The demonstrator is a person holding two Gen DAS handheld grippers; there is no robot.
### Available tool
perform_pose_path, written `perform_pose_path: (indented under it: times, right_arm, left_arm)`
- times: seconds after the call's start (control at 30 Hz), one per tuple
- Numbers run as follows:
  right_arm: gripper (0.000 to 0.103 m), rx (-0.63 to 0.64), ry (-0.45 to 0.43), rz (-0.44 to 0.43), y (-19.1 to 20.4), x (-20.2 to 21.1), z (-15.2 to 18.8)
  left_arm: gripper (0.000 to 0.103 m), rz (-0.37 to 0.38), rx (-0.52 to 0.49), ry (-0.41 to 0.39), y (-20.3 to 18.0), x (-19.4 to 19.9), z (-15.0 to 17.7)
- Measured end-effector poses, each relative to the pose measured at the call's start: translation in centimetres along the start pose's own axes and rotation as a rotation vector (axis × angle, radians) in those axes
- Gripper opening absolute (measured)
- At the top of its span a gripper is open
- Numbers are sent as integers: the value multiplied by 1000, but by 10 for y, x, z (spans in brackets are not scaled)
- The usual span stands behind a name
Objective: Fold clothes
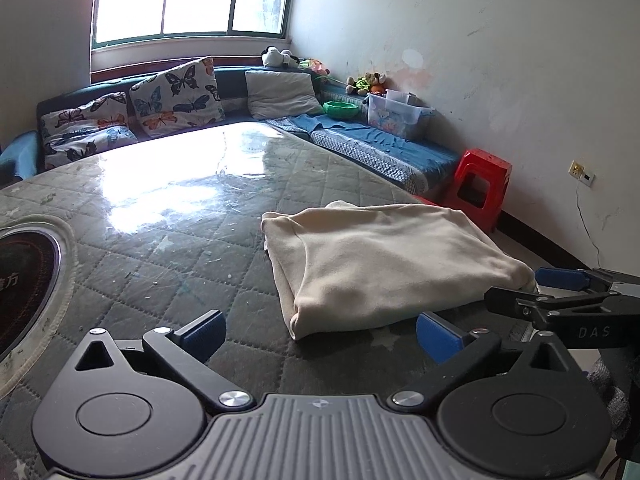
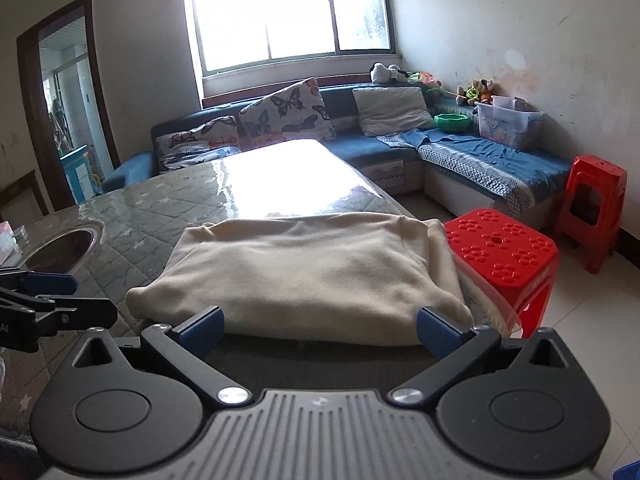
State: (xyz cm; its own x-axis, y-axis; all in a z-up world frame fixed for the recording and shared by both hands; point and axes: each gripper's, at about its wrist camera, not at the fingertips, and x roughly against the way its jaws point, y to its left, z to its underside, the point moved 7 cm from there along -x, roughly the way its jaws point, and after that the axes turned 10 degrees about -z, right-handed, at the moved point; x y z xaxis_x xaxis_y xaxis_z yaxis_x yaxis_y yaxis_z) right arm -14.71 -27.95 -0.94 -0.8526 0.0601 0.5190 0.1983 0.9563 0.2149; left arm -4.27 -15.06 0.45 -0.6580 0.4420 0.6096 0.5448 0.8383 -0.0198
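Note:
A cream garment lies folded into a flat rectangle on the quilted grey table, near its right edge. It also shows in the right wrist view, straight ahead. My left gripper is open and empty, just short of the garment's near left corner. My right gripper is open and empty, its blue pads at the garment's near edge, not gripping it. The right gripper also appears in the left wrist view, at the garment's right corner. The left gripper appears at the left of the right wrist view.
A round inset burner sits in the table at the left. Two red plastic stools stand on the floor right of the table. A blue corner sofa with cushions and a clear storage box lines the far wall.

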Motion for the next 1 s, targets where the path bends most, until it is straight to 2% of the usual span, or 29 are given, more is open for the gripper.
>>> perform_pose_path:
  times: [0.4,1.0]
  right_arm:
    - [103,6,-19,39,4,11,5]
    - [103,13,-26,25,17,20,17]
  left_arm:
    - [103,-2,-1,-15,-3,9,7]
    - [103,-4,-5,-29,-10,25,21]
